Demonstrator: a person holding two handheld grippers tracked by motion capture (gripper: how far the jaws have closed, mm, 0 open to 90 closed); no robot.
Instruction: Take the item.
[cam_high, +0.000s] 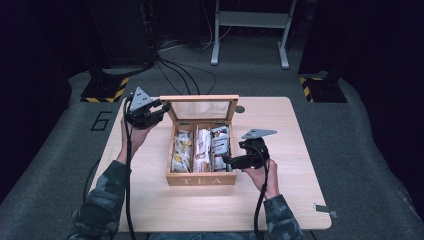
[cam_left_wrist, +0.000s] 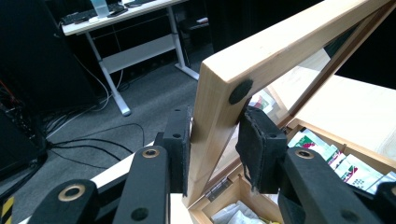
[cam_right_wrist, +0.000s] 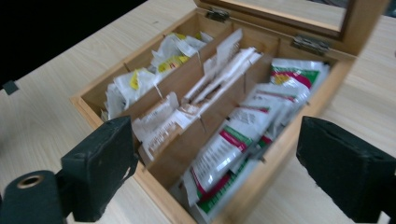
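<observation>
Dark room, grey carpet floor, cables and a white desk frame behind a light wooden table (cam_high: 150, 200). Near the table's centre stands a wooden tea box (cam_high: 201, 179), "TEA" on its front wall, its glass-paned lid (cam_high: 200, 108) raised upright at the rear.

Box interior: 3 lengthwise compartments split by thin wooden dividers.
- Left compartment: white sachets with yellow print (cam_right_wrist: 140, 81).
- Middle compartment: white and brown paper sachets (cam_right_wrist: 212, 79), standing on edge.
- Right compartment: white sachets with green and red print (cam_right_wrist: 261, 119), stacked leaning.

Left tool (cam_high: 162, 109): jaws pinching the lid's wooden frame at its left corner, 1 pad on each face, just below a round black bumper (cam_left_wrist: 240, 91).

Right tool (cam_high: 226, 161): jaws spread, nothing between the pads; held at the box's right front corner, over the right compartment. Right gripper view is blurred.
</observation>
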